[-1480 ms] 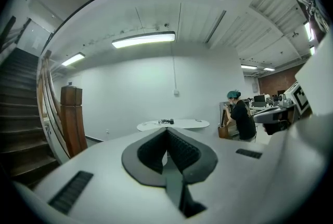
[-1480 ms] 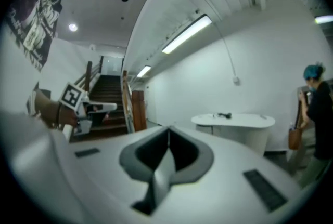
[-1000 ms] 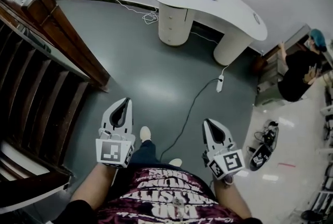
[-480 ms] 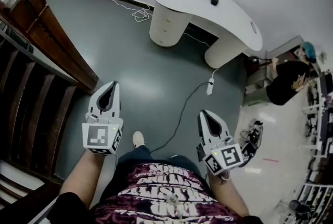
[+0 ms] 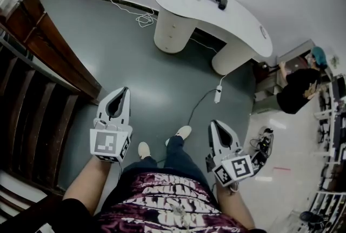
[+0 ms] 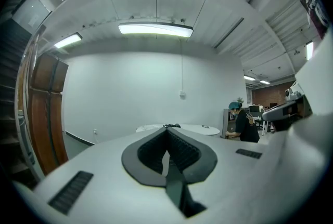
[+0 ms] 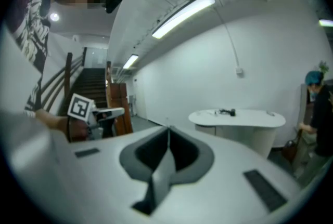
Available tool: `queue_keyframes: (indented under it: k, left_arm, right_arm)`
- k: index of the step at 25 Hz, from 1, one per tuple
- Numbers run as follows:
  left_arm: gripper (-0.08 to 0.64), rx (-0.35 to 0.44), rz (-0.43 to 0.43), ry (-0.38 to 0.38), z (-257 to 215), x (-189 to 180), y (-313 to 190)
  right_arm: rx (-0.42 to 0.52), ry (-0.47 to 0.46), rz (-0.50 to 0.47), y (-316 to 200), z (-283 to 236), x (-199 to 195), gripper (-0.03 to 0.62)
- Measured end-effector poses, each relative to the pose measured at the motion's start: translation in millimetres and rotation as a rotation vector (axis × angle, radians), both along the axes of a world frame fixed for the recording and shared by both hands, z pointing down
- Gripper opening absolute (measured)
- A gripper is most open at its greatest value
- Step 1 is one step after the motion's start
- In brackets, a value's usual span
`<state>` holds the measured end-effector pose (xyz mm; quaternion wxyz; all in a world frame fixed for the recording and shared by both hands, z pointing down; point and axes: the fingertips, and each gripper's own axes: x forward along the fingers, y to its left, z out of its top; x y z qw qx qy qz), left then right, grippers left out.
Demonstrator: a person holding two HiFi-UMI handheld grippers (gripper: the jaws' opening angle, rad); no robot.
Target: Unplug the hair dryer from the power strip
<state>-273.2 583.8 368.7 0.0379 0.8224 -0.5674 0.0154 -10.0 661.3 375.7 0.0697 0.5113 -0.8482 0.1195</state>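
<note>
Power strip [image 5: 218, 94] on floor — left gripper [image 5: 124, 90], right gripper [image 5: 213, 124] shut.

No text, number or brand can be read in any view. The shirt [image 5: 172, 202] at the lower centre of the head view bears large pale block lettering, inverted and too distorted to make out. The marker cube [image 5: 110, 144] of the left gripper [image 5: 124, 91] and the marker cube [image 5: 234, 168] of the right gripper [image 5: 213, 125] carry black-and-white square patterns, not characters.
</note>
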Motion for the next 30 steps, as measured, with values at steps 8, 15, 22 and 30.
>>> queue_keyframes:
  k: [8,15,22,30]
  left_arm:
    - [0.023,-0.023,0.019,-0.074,-8.0,29.3,-15.6]
    - [0.023,-0.005,-0.049,-0.079,-7.8,51.0,-84.1]
    - [0.023,0.043,-0.030,-0.072,-34.3,97.5,-108.6]
    - [0.023,0.094,-0.068,-0.084,-50.4,120.4,-108.0]
  right_arm:
    - [-0.057,-0.061,-0.035,-35.1,16.3,22.2,0.035]
    - [-0.013,-0.058,-0.064,-102.1,27.4,55.2,0.035]
    - [0.142,0.017,-0.089,-141.5,-11.3,87.0,0.035]
    - [0.174,0.014,-0.099,-160.2,-20.9,115.5,0.035]
